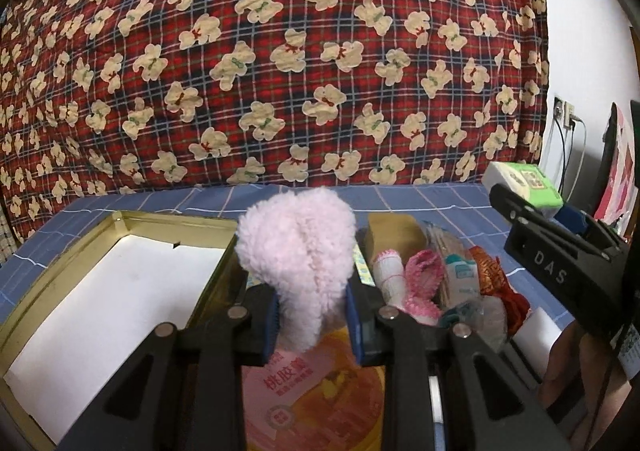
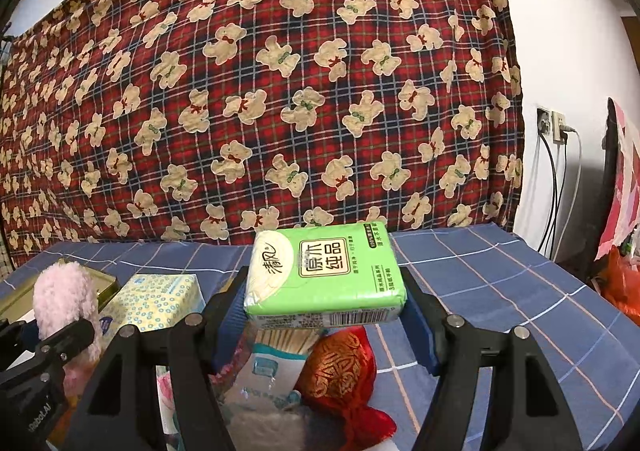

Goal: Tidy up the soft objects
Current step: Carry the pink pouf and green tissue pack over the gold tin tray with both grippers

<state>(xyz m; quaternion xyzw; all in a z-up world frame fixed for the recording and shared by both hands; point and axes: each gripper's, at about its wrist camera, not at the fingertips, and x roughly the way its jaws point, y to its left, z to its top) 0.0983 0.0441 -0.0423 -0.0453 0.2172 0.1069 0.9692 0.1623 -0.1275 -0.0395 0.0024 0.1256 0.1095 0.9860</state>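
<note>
My left gripper [image 1: 310, 311] is shut on a fluffy pink plush piece [image 1: 298, 247] and holds it up above the table; the plush also shows at the left in the right wrist view [image 2: 66, 291]. My right gripper [image 2: 324, 307] is shut on a green tissue pack [image 2: 326, 275], held above a pile of small items; pack and gripper also show at the right in the left wrist view [image 1: 524, 181]. An open gold tin with a white floor [image 1: 112, 283] lies left of the left gripper.
Below the grippers lie a red-gold pouch [image 2: 340, 371], a cotton swab pack [image 2: 280, 343], a pink-white knit piece [image 1: 420, 279], a tan block [image 1: 394, 237] and a pink-orange packet [image 1: 316, 391]. A yellow dotted tissue box [image 2: 156, 299] sits left. A bear-print quilt [image 1: 280, 51] hangs behind.
</note>
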